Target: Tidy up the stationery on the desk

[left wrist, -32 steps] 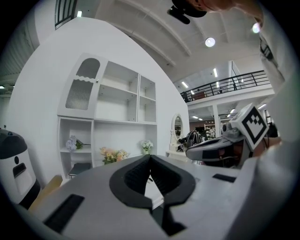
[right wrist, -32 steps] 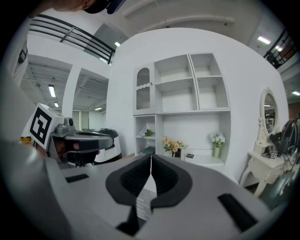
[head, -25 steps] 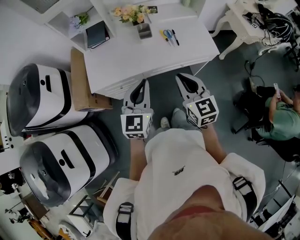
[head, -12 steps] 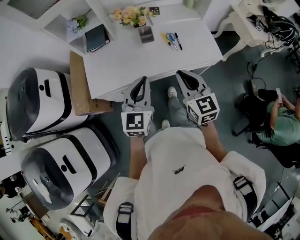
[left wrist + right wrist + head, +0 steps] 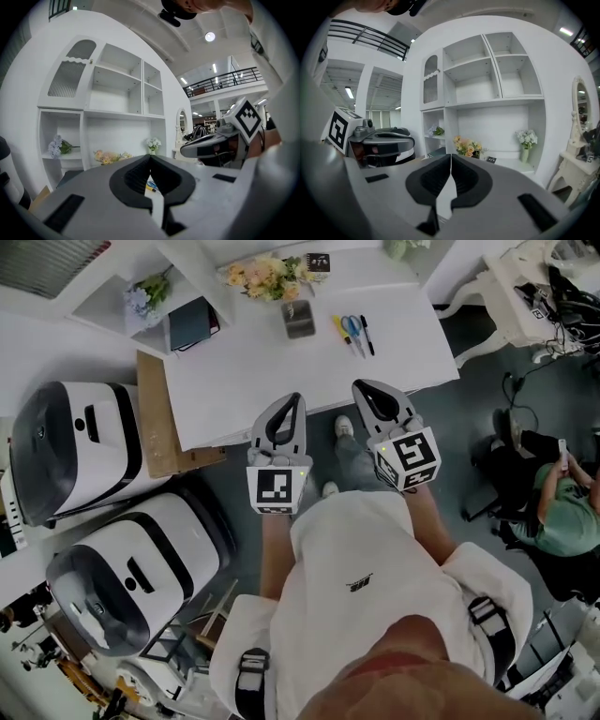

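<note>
You hold the left gripper (image 5: 294, 399) and right gripper (image 5: 362, 386) closed and empty at the desk's (image 5: 234, 381) near edge, because the pens and scissors (image 5: 352, 332) lie beyond reach.

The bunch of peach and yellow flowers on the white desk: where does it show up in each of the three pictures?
Head view: peach and yellow flower bunch at top centre, at the far edge of the white desk.
Left gripper view: low, left of centre.
Right gripper view: just right of centre.
Shared landmark: pale purple flowers in a shelf cubby, left of it everywhere.
</note>
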### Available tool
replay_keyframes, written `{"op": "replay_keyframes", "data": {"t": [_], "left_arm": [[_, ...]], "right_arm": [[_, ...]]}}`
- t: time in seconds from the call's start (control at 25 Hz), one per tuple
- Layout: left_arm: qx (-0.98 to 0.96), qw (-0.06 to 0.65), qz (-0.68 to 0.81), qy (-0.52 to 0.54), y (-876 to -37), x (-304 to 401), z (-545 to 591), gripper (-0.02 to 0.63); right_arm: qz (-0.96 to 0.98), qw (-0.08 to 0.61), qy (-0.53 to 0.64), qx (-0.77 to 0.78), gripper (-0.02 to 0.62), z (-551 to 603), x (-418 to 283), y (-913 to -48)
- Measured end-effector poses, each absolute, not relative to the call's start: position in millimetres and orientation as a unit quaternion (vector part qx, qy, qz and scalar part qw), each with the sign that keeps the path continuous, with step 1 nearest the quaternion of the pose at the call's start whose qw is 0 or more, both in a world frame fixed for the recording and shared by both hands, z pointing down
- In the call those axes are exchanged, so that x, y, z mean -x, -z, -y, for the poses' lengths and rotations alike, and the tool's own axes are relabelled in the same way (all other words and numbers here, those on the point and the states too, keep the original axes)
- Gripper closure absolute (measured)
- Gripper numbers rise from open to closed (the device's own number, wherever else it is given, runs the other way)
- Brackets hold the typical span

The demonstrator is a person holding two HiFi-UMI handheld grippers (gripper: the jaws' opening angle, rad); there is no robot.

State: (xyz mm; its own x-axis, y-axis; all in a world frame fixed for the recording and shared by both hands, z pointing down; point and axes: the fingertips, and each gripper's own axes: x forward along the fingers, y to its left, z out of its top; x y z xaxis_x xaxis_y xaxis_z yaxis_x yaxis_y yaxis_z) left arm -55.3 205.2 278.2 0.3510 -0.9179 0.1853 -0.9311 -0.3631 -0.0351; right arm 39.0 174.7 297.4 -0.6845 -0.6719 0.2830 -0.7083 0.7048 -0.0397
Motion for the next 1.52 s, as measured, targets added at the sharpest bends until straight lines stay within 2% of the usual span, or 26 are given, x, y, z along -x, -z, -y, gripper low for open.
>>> {"op": "replay_keyframes", "data": {"t": [0.68,1.52], "left_arm": [[-0.808,0.107,0.567,-0.118,-351.9,41.8,-67.9,0.606],[-0.805,0.165,0.547,-0.160,-439.0,7.6,17.0,0.606]], "right_arm": [[0.914,0.178,-0.122,-0.343,0.598,-33.4,-50.9,-369.8],[0.895,0.257,-0.162,-0.327,0.597,59.2,-75.3,-481.9]]}}
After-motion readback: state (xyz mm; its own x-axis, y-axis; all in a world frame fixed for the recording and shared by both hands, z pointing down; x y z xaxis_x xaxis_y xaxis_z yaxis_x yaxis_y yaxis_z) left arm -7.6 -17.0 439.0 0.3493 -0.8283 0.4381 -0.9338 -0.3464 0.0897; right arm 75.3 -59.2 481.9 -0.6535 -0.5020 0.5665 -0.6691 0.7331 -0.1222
